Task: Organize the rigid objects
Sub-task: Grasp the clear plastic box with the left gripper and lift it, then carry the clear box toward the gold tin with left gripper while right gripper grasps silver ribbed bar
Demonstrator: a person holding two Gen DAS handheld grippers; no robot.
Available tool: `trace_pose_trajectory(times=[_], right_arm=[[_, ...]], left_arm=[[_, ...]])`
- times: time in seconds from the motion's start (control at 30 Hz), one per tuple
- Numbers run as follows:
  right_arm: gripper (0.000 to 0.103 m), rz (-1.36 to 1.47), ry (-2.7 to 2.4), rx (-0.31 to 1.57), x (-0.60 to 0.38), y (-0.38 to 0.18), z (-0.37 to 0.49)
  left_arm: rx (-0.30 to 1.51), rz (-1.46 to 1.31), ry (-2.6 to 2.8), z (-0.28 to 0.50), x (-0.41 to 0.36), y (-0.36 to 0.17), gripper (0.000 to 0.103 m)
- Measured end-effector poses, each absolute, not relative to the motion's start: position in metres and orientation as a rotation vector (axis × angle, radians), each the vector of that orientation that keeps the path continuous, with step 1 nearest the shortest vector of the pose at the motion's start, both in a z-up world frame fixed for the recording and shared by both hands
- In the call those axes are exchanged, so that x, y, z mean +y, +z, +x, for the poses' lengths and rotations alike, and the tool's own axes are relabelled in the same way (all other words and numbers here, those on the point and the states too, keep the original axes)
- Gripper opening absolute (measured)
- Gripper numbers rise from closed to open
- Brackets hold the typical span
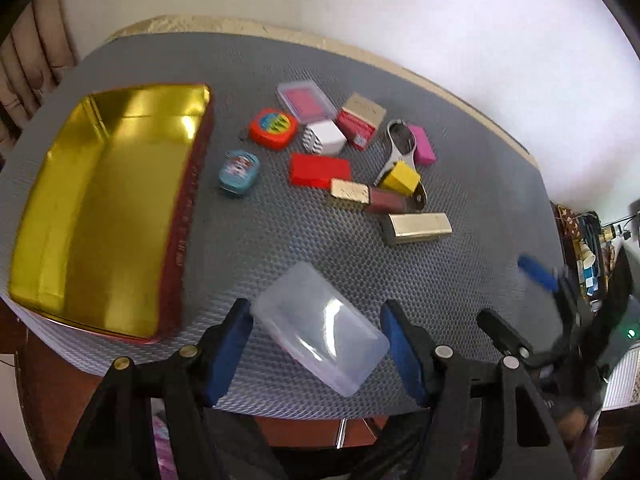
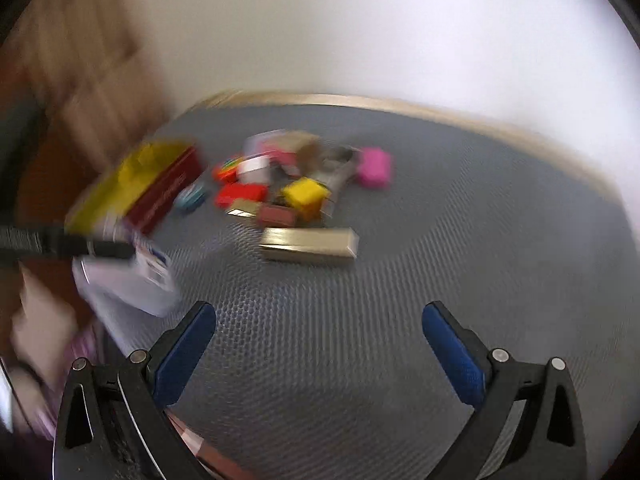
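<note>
In the left wrist view my left gripper [image 1: 318, 344] is open around a clear plastic case [image 1: 320, 328] that lies on the grey mat; the blue pads stand beside its ends with small gaps. A gold-lined red tin [image 1: 108, 208] sits open at the left. Several small items lie in a cluster: red box [image 1: 319, 169], orange tape measure [image 1: 273, 126], blue tape measure [image 1: 239, 173], yellow block [image 1: 404, 177], gold box [image 1: 418, 227], pink block [image 1: 423, 145]. My right gripper [image 2: 318, 344] is open and empty above bare mat; its view is blurred. It also shows in the left wrist view [image 1: 560, 292].
The grey honeycomb mat [image 1: 460, 280] covers the table; its front edge runs just under my left gripper. A white wall stands behind. Clutter lies off the table's right side [image 1: 592, 256]. In the right wrist view the gold box [image 2: 308, 245] lies ahead and the tin [image 2: 136, 188] far left.
</note>
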State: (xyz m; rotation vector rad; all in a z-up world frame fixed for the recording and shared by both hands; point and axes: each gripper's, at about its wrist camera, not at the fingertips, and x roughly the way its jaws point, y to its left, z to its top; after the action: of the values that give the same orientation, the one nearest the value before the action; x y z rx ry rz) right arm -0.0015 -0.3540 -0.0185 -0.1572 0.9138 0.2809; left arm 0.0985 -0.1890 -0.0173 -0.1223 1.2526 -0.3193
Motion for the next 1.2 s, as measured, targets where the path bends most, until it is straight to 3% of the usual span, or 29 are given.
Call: trace_pose_trajectory(times=[0.13, 0.27, 0.63, 0.83, 1.03, 1.2], right_arm=[[0.101, -0.450, 0.421, 0.953, -0.337, -0.019, 0.028], [0.085, -0.549, 0.504, 1.035, -0.332, -0.029, 0.056], [0.075, -0.574, 0.657, 1.241, -0.335, -0.073, 0.099], [0.058, -0.548, 0.711, 1.323, -0.333, -0.088, 0.114], [0.056, -0.573, 0.736, 1.339, -0.326, -0.089, 0.121], [0.046, -0.591, 0.745, 1.374, -0.321, -0.092, 0.124]], left_arm=[[1.227, -0.129, -0.308, 0.091, -0.174, 0.000, 0.067], [1.244, -0.172, -0.310, 0.097, -0.158, 0.001, 0.067], [1.179, -0.217, -0.295, 0.108, -0.118, 0.049, 0.067], [1.130, -0.179, -0.184, 0.133, -0.082, 0.073, 0.067], [1.135, -0.134, -0.095, 0.165, -0.056, 0.063, 0.067], [1.154, -0.121, -0.082, 0.191, -0.047, 0.046, 0.067]])
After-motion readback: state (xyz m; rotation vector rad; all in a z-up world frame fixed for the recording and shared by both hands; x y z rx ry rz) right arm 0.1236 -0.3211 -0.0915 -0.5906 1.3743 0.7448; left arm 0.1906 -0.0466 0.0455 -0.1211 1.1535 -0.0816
